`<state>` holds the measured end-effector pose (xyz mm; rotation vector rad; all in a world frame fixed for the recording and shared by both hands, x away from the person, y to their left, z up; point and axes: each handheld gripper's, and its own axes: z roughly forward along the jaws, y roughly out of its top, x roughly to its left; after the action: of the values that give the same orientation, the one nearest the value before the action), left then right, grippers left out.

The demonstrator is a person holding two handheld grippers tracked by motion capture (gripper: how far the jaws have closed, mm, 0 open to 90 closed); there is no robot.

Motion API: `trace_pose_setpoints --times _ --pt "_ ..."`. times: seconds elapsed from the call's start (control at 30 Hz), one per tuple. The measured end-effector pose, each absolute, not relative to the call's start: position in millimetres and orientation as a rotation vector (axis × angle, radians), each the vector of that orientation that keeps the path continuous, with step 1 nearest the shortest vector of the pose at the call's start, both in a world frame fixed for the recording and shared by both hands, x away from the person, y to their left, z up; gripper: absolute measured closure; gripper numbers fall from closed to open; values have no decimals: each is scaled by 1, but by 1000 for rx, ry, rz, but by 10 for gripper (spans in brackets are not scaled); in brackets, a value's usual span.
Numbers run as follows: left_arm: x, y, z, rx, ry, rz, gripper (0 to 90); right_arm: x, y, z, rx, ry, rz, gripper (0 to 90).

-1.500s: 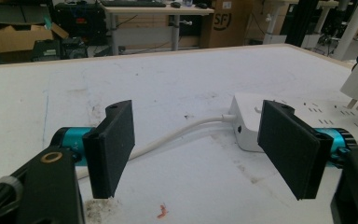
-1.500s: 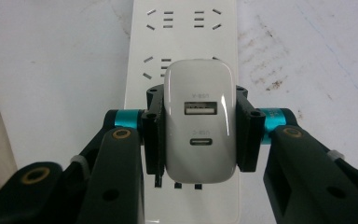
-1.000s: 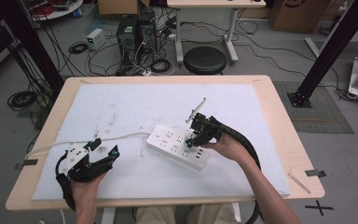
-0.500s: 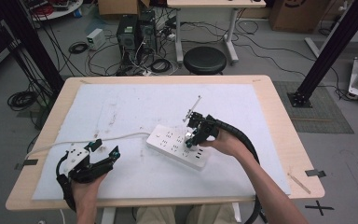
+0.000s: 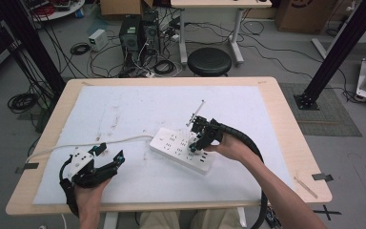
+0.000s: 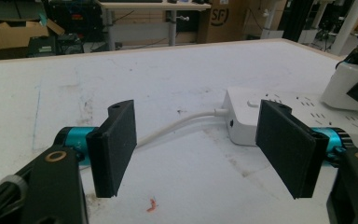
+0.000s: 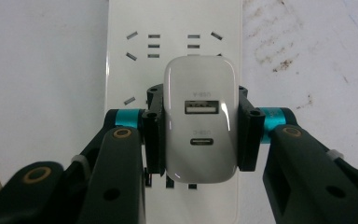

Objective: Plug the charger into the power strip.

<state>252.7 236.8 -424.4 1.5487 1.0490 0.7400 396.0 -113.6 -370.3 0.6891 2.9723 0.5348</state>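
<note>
Your right gripper (image 7: 200,135) clamps a white charger (image 7: 200,119) by its two long sides, pads pressed flat against the casing, directly over the white power strip (image 7: 121,70). The charger's face with its two ports, one above the other, looks straight up into the right gripper view, and rows of socket slots show on the strip just beyond it. From the high view, the right gripper (image 5: 201,136) points down onto the strip (image 5: 171,143), which lies at an angle near the middle of the white mat (image 5: 138,105), its cord (image 5: 100,142) running off toward the table's left edge. Whether the charger's prongs are seated in a socket cannot be told.

Your left gripper (image 5: 106,157) rests low on the mat near the table's front left corner, well apart from the strip. Its jaws stand fairly wide with nothing between them and have just been closing a little. In the left gripper view, the pads (image 6: 116,147) frame the strip's end (image 6: 242,116) and the cord (image 6: 177,126) entering it, with the charger (image 6: 349,86) at the far right
</note>
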Motion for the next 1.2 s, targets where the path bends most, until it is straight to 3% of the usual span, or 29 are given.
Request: trace_pose_setpoints --times 1.2 --pt "254 228 -423 1577 1029 724 313 399 -112 -374 662 2996 510 638"
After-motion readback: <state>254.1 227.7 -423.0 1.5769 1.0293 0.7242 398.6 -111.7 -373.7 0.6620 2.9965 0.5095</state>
